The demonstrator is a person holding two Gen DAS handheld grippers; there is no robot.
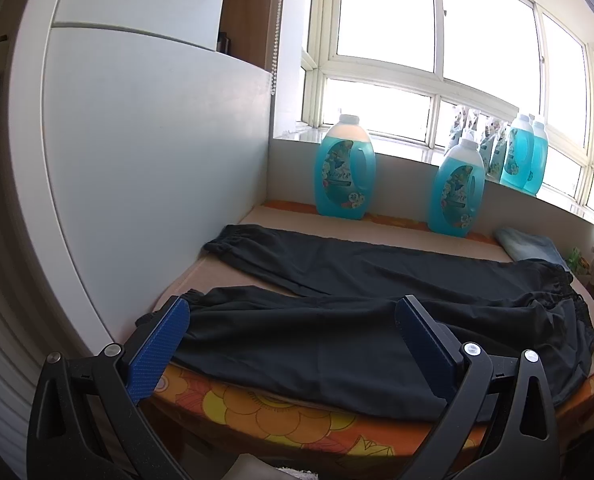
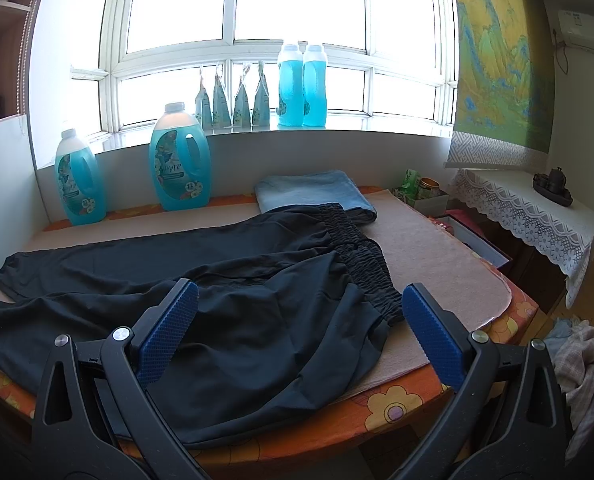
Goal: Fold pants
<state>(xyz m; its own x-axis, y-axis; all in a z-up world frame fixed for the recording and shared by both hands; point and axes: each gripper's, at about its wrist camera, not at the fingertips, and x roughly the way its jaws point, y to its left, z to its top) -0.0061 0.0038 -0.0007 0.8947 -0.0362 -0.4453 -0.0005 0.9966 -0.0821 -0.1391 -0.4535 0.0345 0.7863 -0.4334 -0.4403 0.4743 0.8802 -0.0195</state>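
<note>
Lying spread unfolded along the tabletop's (image 2: pixel 437 256) near edge, the pants (image 2: pixel 233 304) await every fold, left gripper (image 1: pixel 293 320) and right gripper (image 2: pixel 299 304) spread, empty.

Floral orange table (image 2: pixel 397 406), beige mat (image 2: pixel 437 264), black pants (image 2: pixel 257 320), folded blue towel (image 2: pixel 313 190), two detergent bottles (image 2: pixel 179 158)

Your black pants (image 2: pixel 201 280) lie spread mid-frame on the worktop (image 2: pixel 437 256); a folded blue towel (image 2: pixel 313 190) sits behind their waistband, two blue detergent bottles (image 2: pixel 179 160) upper left.
</note>
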